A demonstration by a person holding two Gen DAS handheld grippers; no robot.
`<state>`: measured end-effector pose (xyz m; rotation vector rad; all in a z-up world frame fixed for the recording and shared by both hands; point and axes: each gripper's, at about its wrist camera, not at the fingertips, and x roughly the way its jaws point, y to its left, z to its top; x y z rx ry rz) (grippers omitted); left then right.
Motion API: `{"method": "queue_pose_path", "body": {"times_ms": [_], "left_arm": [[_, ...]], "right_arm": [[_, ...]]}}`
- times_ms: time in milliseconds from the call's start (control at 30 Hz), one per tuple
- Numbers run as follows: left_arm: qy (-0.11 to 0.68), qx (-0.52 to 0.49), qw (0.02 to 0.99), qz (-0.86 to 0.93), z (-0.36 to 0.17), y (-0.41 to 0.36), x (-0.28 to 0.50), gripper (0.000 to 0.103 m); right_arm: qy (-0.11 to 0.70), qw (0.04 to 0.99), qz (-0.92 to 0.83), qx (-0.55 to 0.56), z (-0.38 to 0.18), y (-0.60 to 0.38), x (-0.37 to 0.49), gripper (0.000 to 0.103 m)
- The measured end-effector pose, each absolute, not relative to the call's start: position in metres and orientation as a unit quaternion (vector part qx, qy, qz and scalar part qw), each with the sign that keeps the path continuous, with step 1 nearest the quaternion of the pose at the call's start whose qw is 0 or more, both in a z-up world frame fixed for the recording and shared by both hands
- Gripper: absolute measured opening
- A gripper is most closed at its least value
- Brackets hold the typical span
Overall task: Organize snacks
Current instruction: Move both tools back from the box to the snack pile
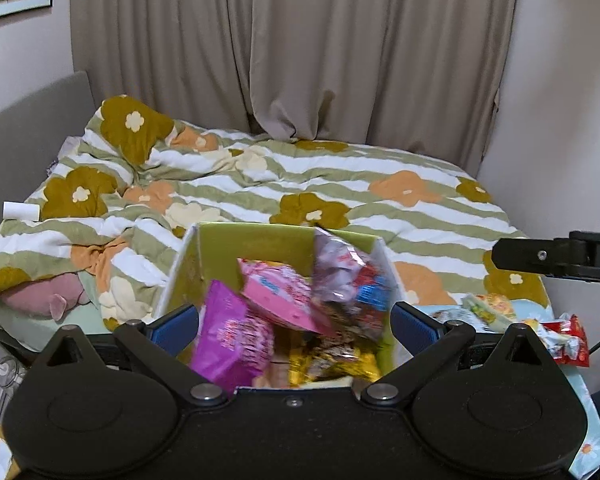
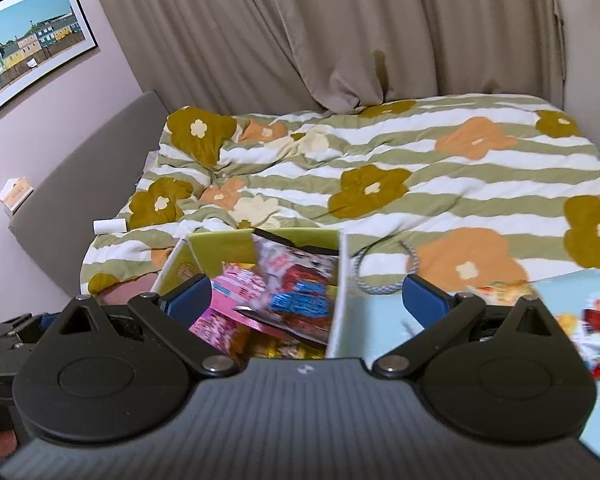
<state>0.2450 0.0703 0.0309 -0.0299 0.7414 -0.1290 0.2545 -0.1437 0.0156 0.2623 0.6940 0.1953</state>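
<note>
- Green-lined box [image 1: 260,240], at the near edge of the flowered duvet [image 1: 340,184]: landmark for all positions below; already well filled with snack packets.
- Inside the box: magenta bag [image 1: 228,336] at near left, pink packet [image 1: 284,292] in the middle, silvery red-and-blue bag [image 1: 348,276] leaning on the right wall, gold wrappers [image 1: 332,364] at the bottom.
- Right of the box, on a pale blue cloth [image 2: 380,320]: loose snacks not yet stowed, among them a red-and-white packet [image 1: 568,340] and a yellow-green packet [image 1: 488,308].
- Left gripper [image 1: 294,322]: hovering just above the near side of the box, jaws spread wide, nothing held.
- Right gripper [image 2: 306,300]: above the box's right wall, jaws likewise wide apart and empty.
- Step in hand, as judged: between placements, with both tools free.
- Next move, as judged: swing of the right gripper away from the box toward the loose packets, closure on one crinkly edge, carry back over the rim.
- Beyond the box: braided loop [image 2: 380,268] on the duvet, no part of the task.
</note>
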Motion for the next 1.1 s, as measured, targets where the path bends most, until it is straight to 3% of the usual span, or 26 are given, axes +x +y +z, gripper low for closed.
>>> {"method": "queue_pose_path", "body": {"times_ms": [533, 1100], "left_arm": [[0.357, 0.016, 0.93, -0.082, 0.012, -0.061, 0.156, 0.103], [0.4, 0.132, 0.898, -0.128, -0.114, -0.133, 0.152, 0.103]], "right_arm": [[0.336, 0.935, 0.063, 0.096, 0.001, -0.277, 0.158, 0.103], [0.403, 0.903, 0.112, 0.102, -0.091, -0.292, 0.188, 0.103]]}}
